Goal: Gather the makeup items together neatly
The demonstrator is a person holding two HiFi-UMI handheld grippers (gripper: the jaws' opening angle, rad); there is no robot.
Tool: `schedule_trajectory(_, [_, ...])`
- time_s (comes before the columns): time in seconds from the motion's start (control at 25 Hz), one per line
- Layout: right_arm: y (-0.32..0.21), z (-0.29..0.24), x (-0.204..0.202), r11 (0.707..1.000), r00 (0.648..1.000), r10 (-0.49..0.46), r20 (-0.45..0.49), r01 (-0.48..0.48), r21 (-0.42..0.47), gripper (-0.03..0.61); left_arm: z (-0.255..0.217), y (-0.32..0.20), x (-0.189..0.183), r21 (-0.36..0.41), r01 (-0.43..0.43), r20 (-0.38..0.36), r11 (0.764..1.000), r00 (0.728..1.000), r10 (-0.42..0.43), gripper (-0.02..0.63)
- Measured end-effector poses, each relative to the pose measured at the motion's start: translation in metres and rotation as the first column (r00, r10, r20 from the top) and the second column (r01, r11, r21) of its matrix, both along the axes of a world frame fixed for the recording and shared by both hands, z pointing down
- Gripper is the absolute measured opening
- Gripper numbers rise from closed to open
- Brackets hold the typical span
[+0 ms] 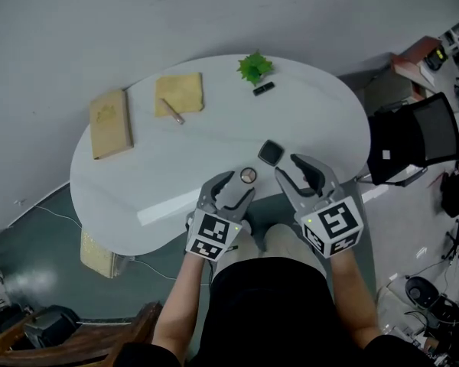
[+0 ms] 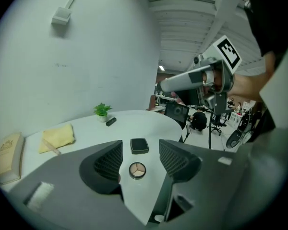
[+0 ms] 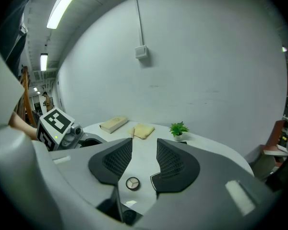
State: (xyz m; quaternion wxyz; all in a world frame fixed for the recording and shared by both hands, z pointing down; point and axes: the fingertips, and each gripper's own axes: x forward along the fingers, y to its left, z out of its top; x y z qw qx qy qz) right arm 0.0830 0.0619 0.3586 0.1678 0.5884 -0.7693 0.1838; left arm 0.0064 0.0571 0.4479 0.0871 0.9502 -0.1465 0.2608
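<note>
White oval table [image 1: 214, 140], grey wall [image 3: 206, 71]; left gripper [image 2: 140, 152] wide-jawed, right gripper [image 3: 144, 146] narrowly parted

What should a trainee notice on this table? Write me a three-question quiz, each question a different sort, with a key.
1. True or false: the left gripper is clamped on the round compact.
2. What lies on the yellow cloth? A a comb; B a slim pencil-like stick; C a sponge.
3. Name the item beside the potted plant.
Key: 1 false: its jaws stand apart on either side of the round compact, not touching it. 2 B. 3 a small black tube.
</note>
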Motion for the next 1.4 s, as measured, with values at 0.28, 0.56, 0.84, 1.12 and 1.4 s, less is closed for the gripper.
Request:
schedule_trajectory(0.28, [-0.002,0.015,0.004,0.998,1.000,0.024,0.002,-0.024,-0.050,0.156,0.049,0.004,0.006,-0.020,-0.060,0.082,0.998,0.995,0.061,0.247])
schedule_trajectory(0.56, [0.000,0.032,0.009,0.995,0.999,0.036,0.008,-0.036,-0.091,0.156,0.091,0.005,0.012,0.005,-0.130,0.188,0.992,0.974,0.126,0.253])
schedule_trajectory(0.84, [0.006,0.044,0.010,0.992,0.999,0.045,0.017,-0.043,-0.121,0.156,0.120,0.005,0.017,-0.024,-0.115,0.210,0.993,0.971,0.117,0.253])
schedule_trajectory(1.12, [0.012,0.053,0.013,0.986,0.998,0.054,0.019,-0.050,-0.158,0.156,0.135,0.006,0.024,-0.022,-0.112,0.232,0.994,0.966,0.114,0.242])
schedule_trajectory(1.4, [0.016,0.054,0.017,0.986,0.997,0.067,0.024,-0.063,-0.156,0.156,0.146,0.003,0.024,-0.018,-0.106,0.277,0.994,0.955,0.107,0.222])
